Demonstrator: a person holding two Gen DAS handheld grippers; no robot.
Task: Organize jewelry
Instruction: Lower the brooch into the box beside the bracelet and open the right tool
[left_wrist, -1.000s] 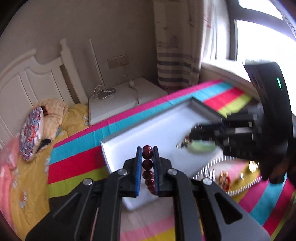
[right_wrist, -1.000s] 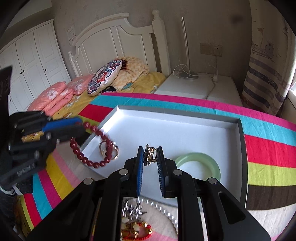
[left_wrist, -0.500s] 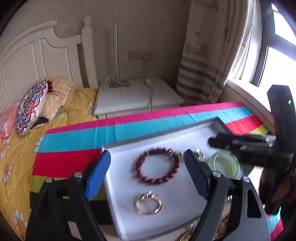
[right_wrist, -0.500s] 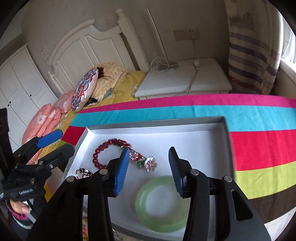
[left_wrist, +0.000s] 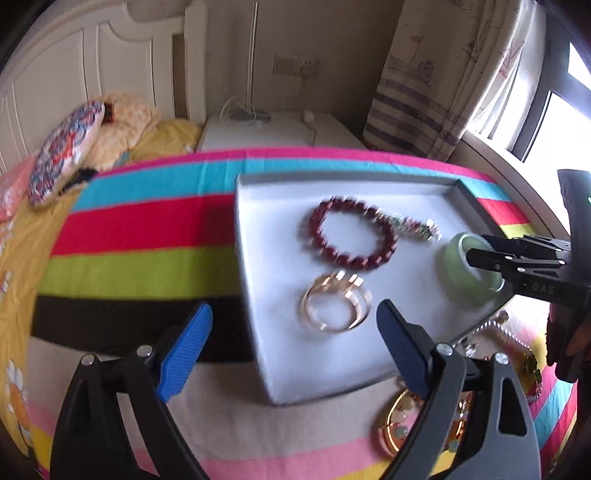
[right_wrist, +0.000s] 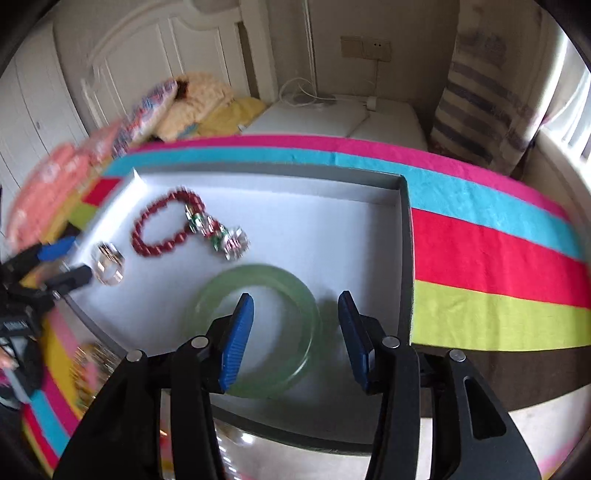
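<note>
Left claw (left_wrist: 291, 343) spread, empty | right claw (right_wrist: 295, 332) spread, empty | grey tray (right_wrist: 404, 258) on striped bedspread (right_wrist: 498, 258) | white headboard (left_wrist: 92, 74)

A home bedroom: white headboard (left_wrist: 92, 74), pillows (left_wrist: 66, 151), striped curtain (left_wrist: 424, 92).

your bed (left_wrist: 140, 236) wears a striped cover; on it sits a grey tray (left_wrist: 258, 332), pillows (left_wrist: 62, 151) lie up by the headboard, and a gold dish (left_wrist: 391, 432) and a bead string (left_wrist: 517, 338) lie beside the tray's near edge.

Patterned pillow (left_wrist: 64, 147) lies by white headboard (left_wrist: 88, 74).
</note>
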